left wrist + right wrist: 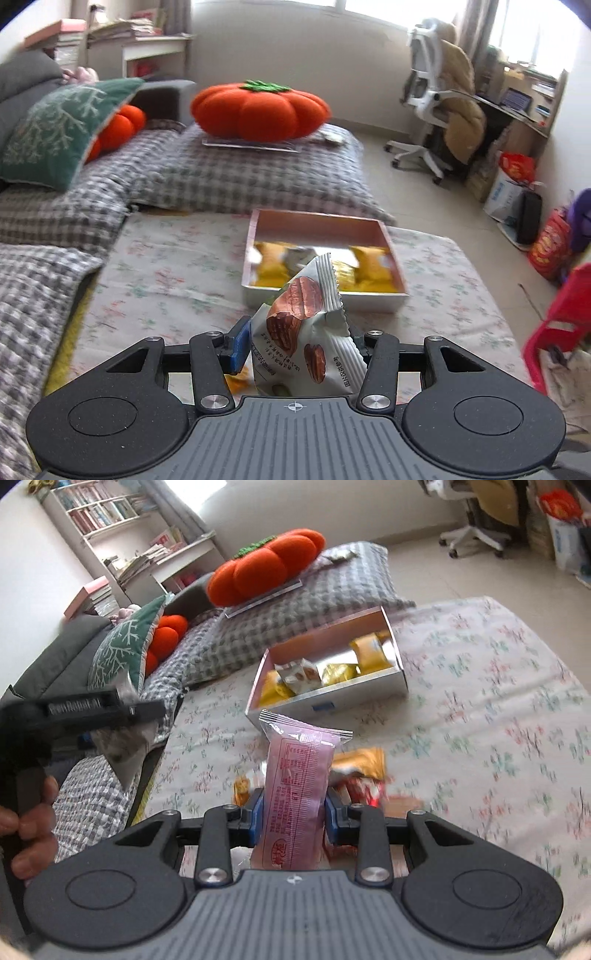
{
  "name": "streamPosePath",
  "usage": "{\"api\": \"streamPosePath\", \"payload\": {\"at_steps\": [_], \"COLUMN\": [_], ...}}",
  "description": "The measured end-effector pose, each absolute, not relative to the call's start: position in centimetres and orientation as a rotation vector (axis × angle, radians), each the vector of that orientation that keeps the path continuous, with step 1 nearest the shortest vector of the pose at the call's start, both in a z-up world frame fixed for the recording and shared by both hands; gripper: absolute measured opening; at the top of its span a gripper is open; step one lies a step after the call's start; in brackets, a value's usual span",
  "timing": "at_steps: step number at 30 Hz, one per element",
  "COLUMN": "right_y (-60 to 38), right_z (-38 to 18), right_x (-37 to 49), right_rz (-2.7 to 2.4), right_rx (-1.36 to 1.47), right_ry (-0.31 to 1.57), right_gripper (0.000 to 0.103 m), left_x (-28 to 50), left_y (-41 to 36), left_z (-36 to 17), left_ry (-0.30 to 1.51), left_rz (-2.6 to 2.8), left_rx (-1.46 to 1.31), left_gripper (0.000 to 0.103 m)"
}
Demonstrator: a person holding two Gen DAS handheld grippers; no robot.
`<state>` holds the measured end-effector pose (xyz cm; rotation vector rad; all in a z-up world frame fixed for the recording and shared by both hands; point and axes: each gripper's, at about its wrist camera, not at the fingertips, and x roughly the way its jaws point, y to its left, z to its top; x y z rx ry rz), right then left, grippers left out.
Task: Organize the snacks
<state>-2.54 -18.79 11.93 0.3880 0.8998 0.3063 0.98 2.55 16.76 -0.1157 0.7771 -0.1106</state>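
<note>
floral bed sheet (pixel 480 686) | left claw (pixel 295 347) clamps pecan packet (pixel 303 332) | right claw (pixel 294 808) clamps pink packet (pixel 295 794) | light, crinkly, slippery; pinch mid-body | box (pixel 369 686) ahead

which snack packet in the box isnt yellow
The grey-white packet in the box, lying between the yellow ones; every other packet there is yellow or gold.

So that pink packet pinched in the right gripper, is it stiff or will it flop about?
The pink packet stands upright above the right hand-held gripper, so it probably holds something fairly firm. Its thin wrapper looks glossy, so it may slip if the squeeze eases. It is likely light, being a small single snack like those in the box.
</note>
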Motion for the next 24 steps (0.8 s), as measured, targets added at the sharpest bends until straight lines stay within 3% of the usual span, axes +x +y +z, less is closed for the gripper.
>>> {"api": "streamPosePath", "payload": {"at_steps": [6, 24], "right_y": [-19.4, -13.3], "right_z": [12.3, 15.2], "right_x": [-3.1, -2.7], "right_rz": [0.274, 0.234], "right_rx": [0.394, 0.277], "right_ry": [0.903, 0.914], "right_gripper": [0.029, 0.029], "left_x": [0.2, 0.5], "left_y": [1.8, 9.8], "left_z": [17.8, 17.3], "left_ry": [0.750, 0.747], "left_rz": [-0.164, -0.184], "left_rx": [-0.126, -0.325], "left_gripper": [0.045, 0.045]}}
